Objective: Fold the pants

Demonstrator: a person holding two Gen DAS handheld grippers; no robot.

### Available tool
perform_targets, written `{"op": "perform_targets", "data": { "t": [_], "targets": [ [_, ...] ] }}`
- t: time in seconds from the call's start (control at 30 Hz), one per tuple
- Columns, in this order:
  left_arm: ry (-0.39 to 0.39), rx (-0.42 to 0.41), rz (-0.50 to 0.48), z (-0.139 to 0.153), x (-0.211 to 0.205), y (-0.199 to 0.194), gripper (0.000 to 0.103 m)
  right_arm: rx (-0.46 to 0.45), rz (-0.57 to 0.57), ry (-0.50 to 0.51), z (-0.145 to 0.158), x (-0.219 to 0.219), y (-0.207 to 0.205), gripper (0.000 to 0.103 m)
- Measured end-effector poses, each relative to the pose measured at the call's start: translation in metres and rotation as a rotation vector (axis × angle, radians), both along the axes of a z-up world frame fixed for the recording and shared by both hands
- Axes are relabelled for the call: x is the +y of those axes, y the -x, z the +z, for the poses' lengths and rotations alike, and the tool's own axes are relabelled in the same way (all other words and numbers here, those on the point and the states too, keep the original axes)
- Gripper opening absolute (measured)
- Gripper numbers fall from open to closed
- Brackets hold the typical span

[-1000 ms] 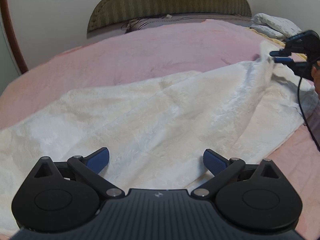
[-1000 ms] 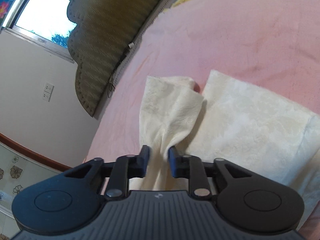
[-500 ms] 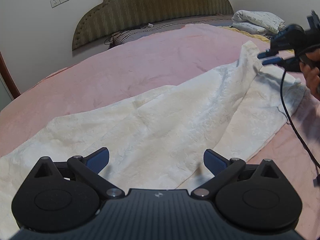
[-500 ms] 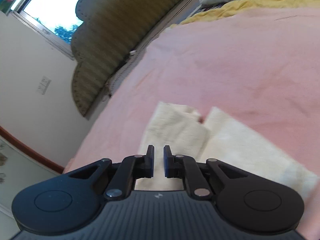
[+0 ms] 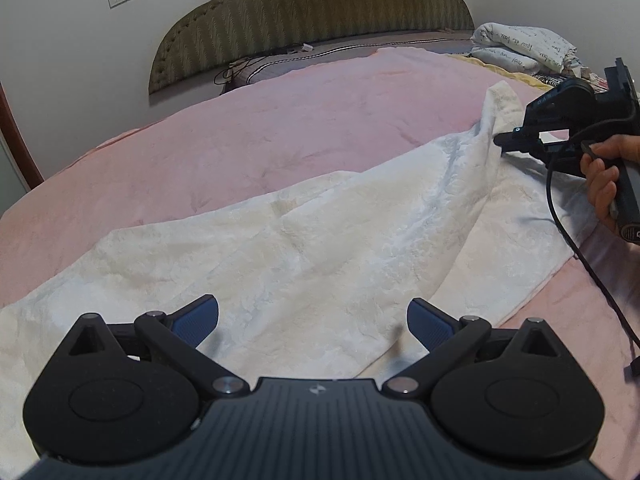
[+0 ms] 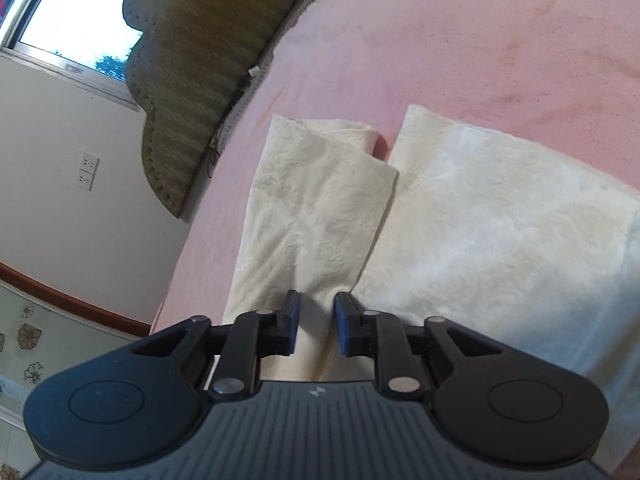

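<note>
Cream pants (image 5: 320, 248) lie spread across the pink bed (image 5: 280, 128). My left gripper (image 5: 313, 320) hovers open just above the near part of the cloth, nothing between its fingers. At the right, a hand (image 5: 604, 176) holds my right gripper (image 5: 500, 142), and one pant leg is tented up to its tip. In the right wrist view that leg (image 6: 320, 208) runs in between the blue pads of the right gripper (image 6: 316, 320), whose jaws are closing on a fold of it. The other leg (image 6: 500, 220) lies flat to the right.
A padded headboard (image 5: 312, 12) stands at the far end of the bed. Folded bedding (image 5: 524, 48) sits at the far right corner. A black cable (image 5: 568, 232) hangs from the right gripper across the cloth. Pink blanket lies bare beyond the pants.
The right gripper rose and then sank back toward the bed with the leg still between its pads. The left gripper stayed open, and its view tilted up slightly.
</note>
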State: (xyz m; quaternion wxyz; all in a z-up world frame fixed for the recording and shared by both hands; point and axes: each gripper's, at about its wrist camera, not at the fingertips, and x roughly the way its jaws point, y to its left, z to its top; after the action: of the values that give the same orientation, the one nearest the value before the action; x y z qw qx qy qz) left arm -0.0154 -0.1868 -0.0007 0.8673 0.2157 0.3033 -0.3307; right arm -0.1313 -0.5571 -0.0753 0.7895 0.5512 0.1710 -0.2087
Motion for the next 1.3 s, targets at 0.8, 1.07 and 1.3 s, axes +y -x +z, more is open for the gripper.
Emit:
{"op": "perform_targets", "data": {
  "t": [0.8,1.07,1.3],
  "targets": [
    [-0.103,-0.161,-0.183,-0.022,-0.047,0.034,0.099,0.019,0.052,0.124,0.05,-0.003,0.014,0.058],
    [-0.072,-0.134,-0.139,-0.017,-0.043,0.027,0.099,-0.011,0.087,0.043,0.017,0.002,-0.001,0.079],
    [-0.041,-0.112,-0.119,-0.008,-0.035,0.018,0.102,0.004,0.017,0.039,0.026,0.002,-0.014,0.02]
  ]
}}
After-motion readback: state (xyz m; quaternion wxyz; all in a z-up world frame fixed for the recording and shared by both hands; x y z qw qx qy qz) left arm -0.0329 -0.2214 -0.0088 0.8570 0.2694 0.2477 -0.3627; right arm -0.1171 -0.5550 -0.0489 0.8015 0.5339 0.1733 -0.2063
